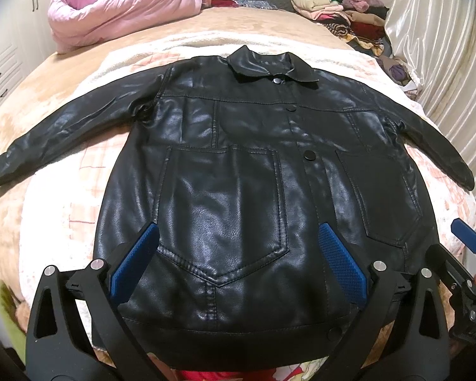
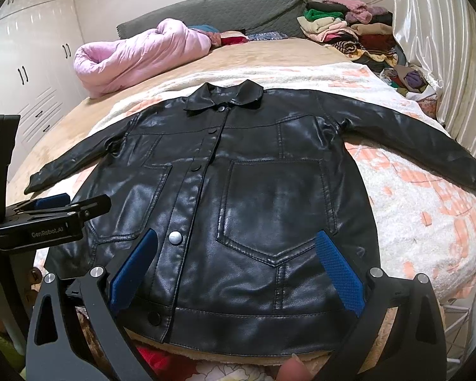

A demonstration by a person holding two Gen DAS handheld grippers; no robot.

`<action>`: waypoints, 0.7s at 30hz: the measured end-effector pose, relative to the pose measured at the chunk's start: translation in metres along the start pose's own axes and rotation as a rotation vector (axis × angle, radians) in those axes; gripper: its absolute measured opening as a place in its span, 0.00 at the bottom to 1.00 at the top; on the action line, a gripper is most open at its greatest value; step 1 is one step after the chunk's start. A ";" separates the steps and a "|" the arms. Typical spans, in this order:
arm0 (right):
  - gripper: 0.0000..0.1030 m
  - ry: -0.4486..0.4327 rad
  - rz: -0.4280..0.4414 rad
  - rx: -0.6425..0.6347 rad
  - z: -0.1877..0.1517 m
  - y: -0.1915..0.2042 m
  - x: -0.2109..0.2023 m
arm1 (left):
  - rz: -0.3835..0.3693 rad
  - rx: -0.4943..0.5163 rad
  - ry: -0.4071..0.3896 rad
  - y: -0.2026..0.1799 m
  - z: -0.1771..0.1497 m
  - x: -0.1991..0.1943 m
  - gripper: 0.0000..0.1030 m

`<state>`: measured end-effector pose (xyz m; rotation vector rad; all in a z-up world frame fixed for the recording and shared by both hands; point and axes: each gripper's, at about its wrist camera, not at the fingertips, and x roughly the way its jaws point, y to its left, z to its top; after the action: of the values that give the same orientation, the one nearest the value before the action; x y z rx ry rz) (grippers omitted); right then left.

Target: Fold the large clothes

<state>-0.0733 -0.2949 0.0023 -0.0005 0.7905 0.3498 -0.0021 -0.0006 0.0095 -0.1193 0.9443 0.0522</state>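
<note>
Jacket (image 1: 238,174) lies flat, collar at 12 o'clock, hem nearest. Left gripper (image 1: 238,263) and right gripper (image 2: 234,270) both spread wide, empty, side by side over the hem.

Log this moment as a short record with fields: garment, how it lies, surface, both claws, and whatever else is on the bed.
garment: black leather jacket, front up, buttoned
how it lies: spread flat, both sleeves out to the sides, collar at the far end, hem nearest the claws
surface: white and pink blanket on a bed
left claw: open, over the hem, holding nothing
right claw: open, over the hem, holding nothing
also on bed: pink quilt rolled up at far left; pile of clothes at far right
fold progress: not yet begun
</note>
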 end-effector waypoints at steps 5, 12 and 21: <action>0.96 0.001 -0.003 0.000 0.000 -0.001 0.001 | -0.002 0.002 -0.001 -0.001 0.001 0.000 0.91; 0.96 0.000 -0.004 0.000 -0.001 -0.001 0.001 | -0.003 0.001 0.000 0.000 0.001 0.000 0.91; 0.96 0.000 -0.007 0.000 0.000 -0.001 0.002 | 0.001 0.006 0.000 -0.002 -0.002 0.000 0.91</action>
<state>-0.0721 -0.2954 0.0010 -0.0029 0.7899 0.3432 -0.0035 -0.0027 0.0086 -0.1134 0.9447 0.0510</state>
